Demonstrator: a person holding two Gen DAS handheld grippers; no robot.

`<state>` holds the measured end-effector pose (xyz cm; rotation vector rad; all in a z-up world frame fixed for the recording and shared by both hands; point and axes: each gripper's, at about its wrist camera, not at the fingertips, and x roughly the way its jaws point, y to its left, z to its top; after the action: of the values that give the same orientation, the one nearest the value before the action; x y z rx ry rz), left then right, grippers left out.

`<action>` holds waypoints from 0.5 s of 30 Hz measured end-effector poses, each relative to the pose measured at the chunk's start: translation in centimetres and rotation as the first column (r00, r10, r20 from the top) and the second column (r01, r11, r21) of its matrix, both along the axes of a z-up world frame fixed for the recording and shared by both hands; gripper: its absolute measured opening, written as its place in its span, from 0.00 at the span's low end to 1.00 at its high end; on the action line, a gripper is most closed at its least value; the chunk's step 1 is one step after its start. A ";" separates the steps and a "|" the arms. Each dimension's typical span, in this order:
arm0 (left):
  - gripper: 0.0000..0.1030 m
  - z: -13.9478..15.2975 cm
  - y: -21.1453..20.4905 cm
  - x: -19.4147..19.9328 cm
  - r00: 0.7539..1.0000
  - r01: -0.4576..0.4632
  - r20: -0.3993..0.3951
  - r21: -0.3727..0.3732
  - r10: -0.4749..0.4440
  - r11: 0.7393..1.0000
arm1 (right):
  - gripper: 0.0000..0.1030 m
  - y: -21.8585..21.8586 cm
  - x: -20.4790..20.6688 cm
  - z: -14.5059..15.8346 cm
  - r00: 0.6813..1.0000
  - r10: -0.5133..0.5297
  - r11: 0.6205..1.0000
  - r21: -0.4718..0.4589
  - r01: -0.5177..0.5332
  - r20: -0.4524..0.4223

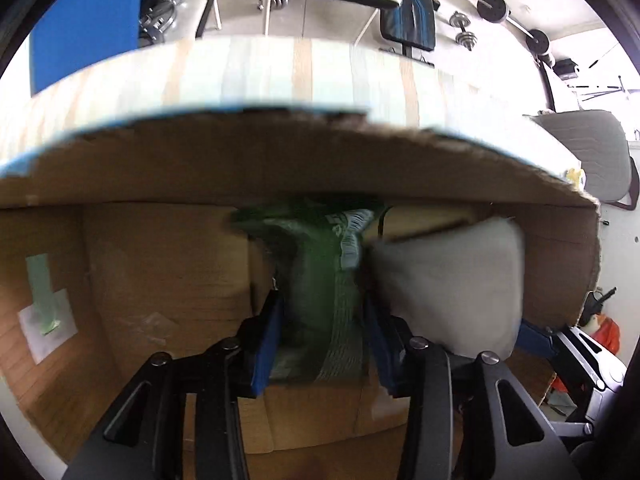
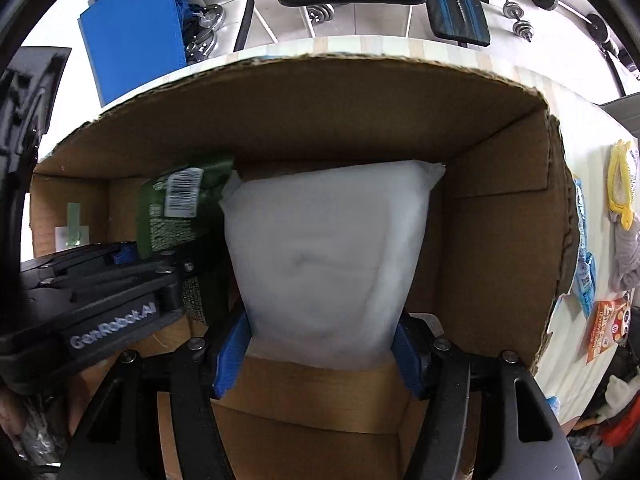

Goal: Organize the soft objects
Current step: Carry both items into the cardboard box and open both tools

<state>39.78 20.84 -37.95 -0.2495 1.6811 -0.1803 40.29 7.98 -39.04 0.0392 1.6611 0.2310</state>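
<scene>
Gripping a crinkly green packet point(image 1: 320, 292) and a puffy white pack point(image 2: 328, 264) — both claws, left point(image 1: 322, 316) and right point(image 2: 322, 344), inside the corrugated box point(image 2: 500, 240).

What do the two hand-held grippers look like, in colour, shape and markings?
Both the left gripper and the right gripper have black metal linkage arms with round silver pivot pins and triangular cut-outs. Each finger ends in a flat blue pad. In the right wrist view, the left gripper's black body bears the white lettering "GenRobot.AI". No cables or sleeves show.

text: "GenRobot.AI" | on: black body of the left gripper point(image 2: 168, 276) | place: 8 o'clock in right wrist view | barcode on green crinkly packet point(image 2: 180, 208): digits unreadable
</scene>
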 end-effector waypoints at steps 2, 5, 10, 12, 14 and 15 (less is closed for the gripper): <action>0.58 1.5 0.3 -0.5 1.000 0.008 0.025 0.011 -0.008 1.000 | 0.70 -0.2 -0.3 0.7 1.000 -0.002 1.000 0.010 0.002 0.005; 0.87 4.6 1.0 -1.5 0.995 0.008 0.094 0.071 -0.015 0.997 | 0.83 -0.4 -0.8 2.4 1.000 -0.001 1.000 -0.005 0.001 0.025; 0.98 10.2 2.5 -5.4 0.971 -0.055 0.237 0.171 0.013 0.984 | 1.00 -1.1 -3.7 6.0 0.997 -0.005 1.000 -0.028 0.008 0.083; 0.99 11.9 2.8 -7.4 0.961 -0.066 0.278 0.185 0.012 0.980 | 1.00 -1.6 -5.2 7.1 0.994 -0.031 0.999 -0.017 0.033 0.106; 0.99 13.0 3.1 -9.6 0.953 -0.070 0.304 0.207 0.004 0.976 | 1.00 -2.0 -6.5 8.0 0.990 -0.052 0.999 -0.001 0.052 0.131; 0.99 13.5 2.8 -10.5 0.949 -0.071 0.314 0.215 -0.001 0.974 | 1.00 -2.1 -7.4 8.7 0.988 -0.057 0.998 0.002 0.057 0.146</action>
<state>29.29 23.68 -24.41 -0.0751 1.3657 -0.0002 32.91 5.84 -30.38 0.0664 1.5124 0.1845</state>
